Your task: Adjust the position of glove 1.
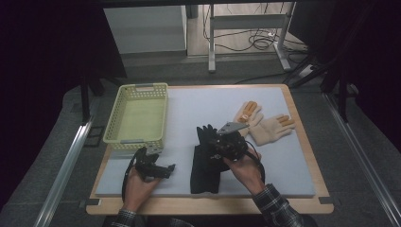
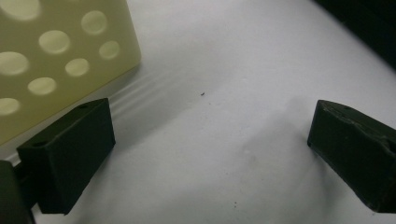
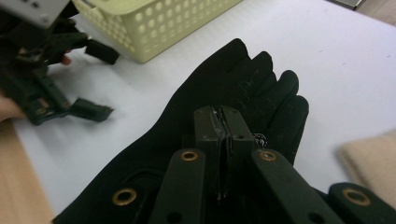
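Evidently the right gripper [image 3: 223, 154], jaws pressed together on the black glove [image 3: 243, 88], points along its length, while the left gripper [image 2: 210, 154] gapes empty beside the basket [image 2: 56, 56].

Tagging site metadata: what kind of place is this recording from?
Probably a lab data-collection bench: a white mat on a wooden board, metal rails along both sides, loose cables on the floor behind, dark surroundings.
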